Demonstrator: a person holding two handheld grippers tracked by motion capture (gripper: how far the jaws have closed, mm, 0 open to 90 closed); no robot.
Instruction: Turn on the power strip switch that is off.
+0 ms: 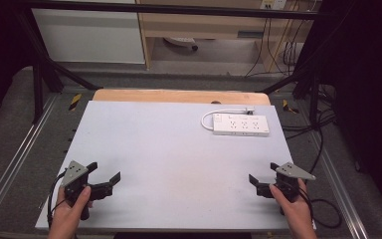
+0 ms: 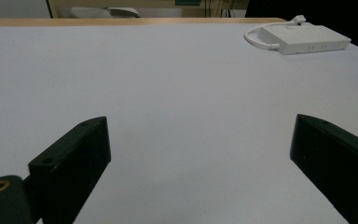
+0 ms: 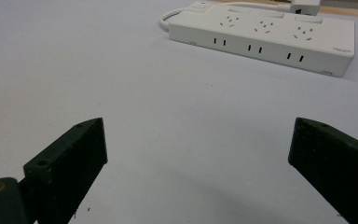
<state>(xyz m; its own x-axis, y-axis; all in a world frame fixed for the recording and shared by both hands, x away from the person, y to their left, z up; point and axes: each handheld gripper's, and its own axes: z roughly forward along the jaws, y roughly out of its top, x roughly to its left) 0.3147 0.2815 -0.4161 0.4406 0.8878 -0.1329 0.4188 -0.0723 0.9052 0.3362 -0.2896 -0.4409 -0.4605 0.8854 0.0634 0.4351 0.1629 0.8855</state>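
Observation:
A white power strip point(image 1: 241, 124) lies at the back right of the pale table point(image 1: 169, 149), its short white cable looped at its left end; the same power strip point(image 2: 305, 38) point(image 3: 265, 37) is far ahead of both pairs of jaws. My left gripper point(image 1: 104, 172) rests near the front left corner, held by a hand, jaws wide apart with nothing between them. At the front right, a hand holds my right gripper point(image 1: 262, 172), also open and empty. Bare table lies between the left gripper point(image 2: 200, 135) jaws and the right gripper point(image 3: 198, 135) jaws.
A wooden strip point(image 1: 179, 95) borders the table's far edge. Black frame bars point(image 1: 40, 84) and cables point(image 1: 323, 124) run around the table's sides. Shelving and a wheeled base stand on the floor behind.

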